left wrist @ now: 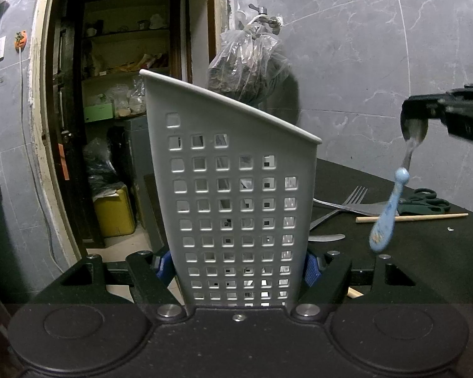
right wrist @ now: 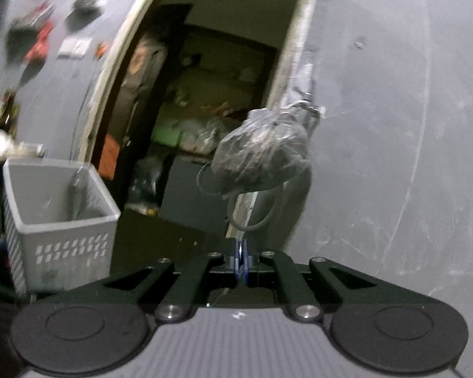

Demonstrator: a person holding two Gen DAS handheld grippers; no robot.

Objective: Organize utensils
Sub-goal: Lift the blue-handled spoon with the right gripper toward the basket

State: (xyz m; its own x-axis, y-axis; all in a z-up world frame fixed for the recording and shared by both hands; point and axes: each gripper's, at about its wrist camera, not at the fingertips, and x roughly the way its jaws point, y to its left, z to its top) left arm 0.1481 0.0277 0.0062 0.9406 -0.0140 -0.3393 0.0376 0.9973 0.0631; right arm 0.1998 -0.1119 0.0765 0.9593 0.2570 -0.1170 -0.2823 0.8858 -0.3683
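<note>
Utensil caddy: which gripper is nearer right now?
Left. The left gripper is clamped on the grey utensil caddy. The right gripper hangs apart, off to its right side, gripping a blue-handled spoon by the bowl.

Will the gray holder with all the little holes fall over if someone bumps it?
Probably yes, if let go. The gray holder is tall and narrow, so it looks tippy. Its thin, holey plastic walls suggest it is light. Right now the left tongs squeeze its sides, which likely steadies it.
</note>
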